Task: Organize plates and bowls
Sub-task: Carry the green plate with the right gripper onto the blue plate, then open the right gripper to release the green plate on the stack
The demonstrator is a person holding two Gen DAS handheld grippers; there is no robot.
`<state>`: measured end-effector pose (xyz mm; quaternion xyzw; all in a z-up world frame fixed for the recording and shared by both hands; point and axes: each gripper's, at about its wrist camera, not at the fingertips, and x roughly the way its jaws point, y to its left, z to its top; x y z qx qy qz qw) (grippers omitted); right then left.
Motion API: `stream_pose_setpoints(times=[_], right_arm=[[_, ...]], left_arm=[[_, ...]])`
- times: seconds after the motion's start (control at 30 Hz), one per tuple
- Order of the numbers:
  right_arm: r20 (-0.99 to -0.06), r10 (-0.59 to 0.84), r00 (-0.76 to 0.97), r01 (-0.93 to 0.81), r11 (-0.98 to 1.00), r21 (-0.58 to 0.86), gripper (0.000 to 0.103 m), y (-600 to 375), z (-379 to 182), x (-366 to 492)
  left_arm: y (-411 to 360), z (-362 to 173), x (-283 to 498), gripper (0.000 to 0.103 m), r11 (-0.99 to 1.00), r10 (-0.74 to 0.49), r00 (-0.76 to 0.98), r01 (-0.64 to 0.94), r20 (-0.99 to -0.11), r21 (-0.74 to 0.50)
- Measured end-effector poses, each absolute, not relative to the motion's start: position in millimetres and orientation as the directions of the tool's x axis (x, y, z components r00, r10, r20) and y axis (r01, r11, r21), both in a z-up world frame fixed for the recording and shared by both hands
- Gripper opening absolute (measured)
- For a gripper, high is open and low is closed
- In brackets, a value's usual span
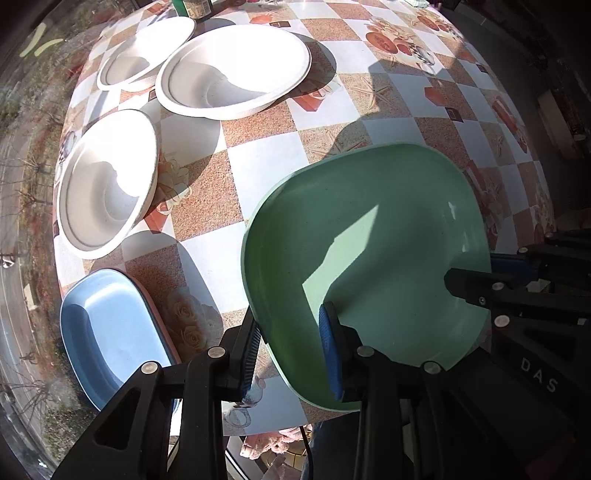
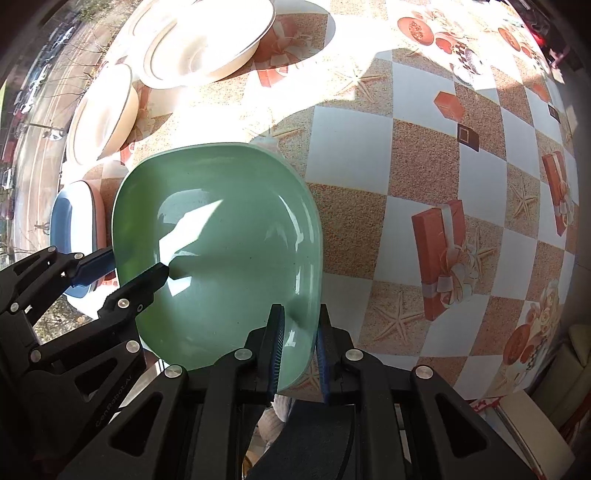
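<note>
A green square plate (image 1: pixel 369 258) sits tilted over the table's near edge, also seen in the right wrist view (image 2: pixel 229 251). My left gripper (image 1: pixel 291 354) straddles its near-left rim, one finger inside and one outside, with a gap to the outer finger. My right gripper (image 2: pixel 299 350) is closed on the plate's near-right rim; it also shows in the left wrist view (image 1: pixel 480 280). A blue plate stacked on a pink one (image 1: pixel 107 336) lies at the left. Three white bowls (image 1: pixel 232 66) (image 1: pixel 107 184) (image 1: pixel 147 51) stand further back.
The table (image 1: pixel 369 99) has a checkered, gift-patterned cloth. Dark bottles (image 1: pixel 192 7) stand at the far edge behind the white bowls. The table's near edge runs just under both grippers. A window with a street view lies to the left.
</note>
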<state>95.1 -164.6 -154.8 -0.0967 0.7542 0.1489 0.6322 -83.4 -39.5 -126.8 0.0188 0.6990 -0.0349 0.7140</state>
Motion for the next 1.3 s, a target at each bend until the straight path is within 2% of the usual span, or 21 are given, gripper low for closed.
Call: stream_pose_setpoints(times=[0.67, 0.87, 1.03, 1.13, 1.2, 1.27, 1.3], right_arm=[[-0.968, 0.021, -0.251, -0.590, 0.789, 0.170, 0.019, 52.1, -152.0, 49.3], [-0.957, 0.034, -0.289, -0.632, 0.744, 0.217, 0.019, 120.5, -162.2, 10.7], [-0.934, 0.070, -0.350, -0.596, 0.753, 0.279, 0.019, 158.7, -170.7, 20.4], [-0.922, 0.097, -0.373, -0.567, 0.763, 0.310, 0.019, 179.7, -179.0, 17.6], [-0.913, 0.128, -0.387, -0.545, 0.767, 0.338, 0.020, 186.1, -184.8, 15.6], [-0.904, 0.144, -0.403, -0.522, 0.775, 0.356, 0.022, 181.2, -195.9, 9.7], [-0.905, 0.142, -0.401, -0.519, 0.779, 0.352, 0.028, 180.4, -196.8, 9.0]], left_arm=[[82.5, -123.4, -135.7, 0.035, 0.964, 0.043, 0.029, -0.262, -0.999, 0.034], [120.5, -126.9, -142.2, 0.035, 0.939, 0.101, 0.019, -0.331, -0.995, 0.089], [155.3, -125.3, -136.3, 0.034, 0.920, 0.158, 0.017, -0.366, -0.987, 0.141], [167.5, -131.3, -131.4, 0.043, 0.907, 0.181, 0.007, -0.389, -0.983, 0.164], [172.1, -132.2, -131.7, 0.065, 0.891, 0.205, -0.017, -0.411, -0.979, 0.194], [175.8, -128.4, -133.0, 0.071, 0.883, 0.196, -0.016, -0.431, -0.980, 0.184], [176.3, -128.1, -134.0, 0.072, 0.883, 0.183, -0.016, -0.437, -0.983, 0.171]])
